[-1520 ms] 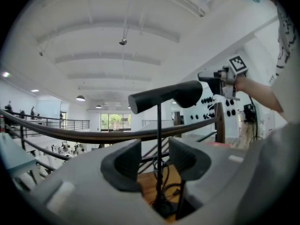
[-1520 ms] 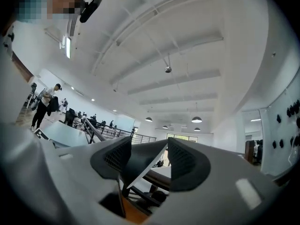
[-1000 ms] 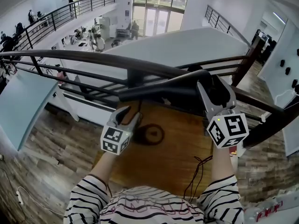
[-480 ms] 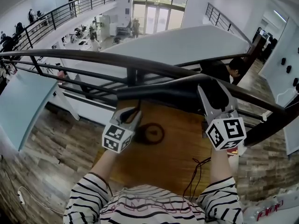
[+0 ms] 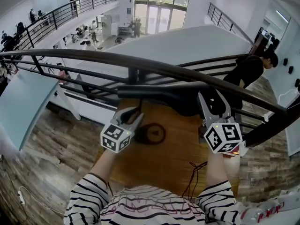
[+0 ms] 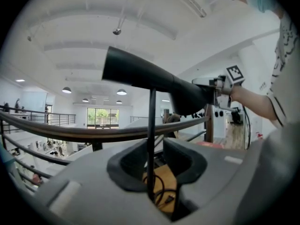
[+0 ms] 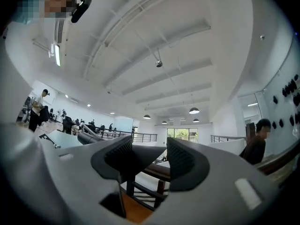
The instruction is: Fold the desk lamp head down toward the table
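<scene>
Wooden table (image 5: 173,163) against a balcony rail (image 5: 93,57), office hall beyond. On the left gripper (image 5: 133,113) the jaws are opening, stem (image 6: 151,125) loose between them. The right gripper (image 5: 212,97) clamps the head (image 5: 159,93) at its right end, level above the table.

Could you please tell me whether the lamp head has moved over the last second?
Yes. The lamp head has come down: its right end crossed the dark handrail before and now sits below it.
</scene>
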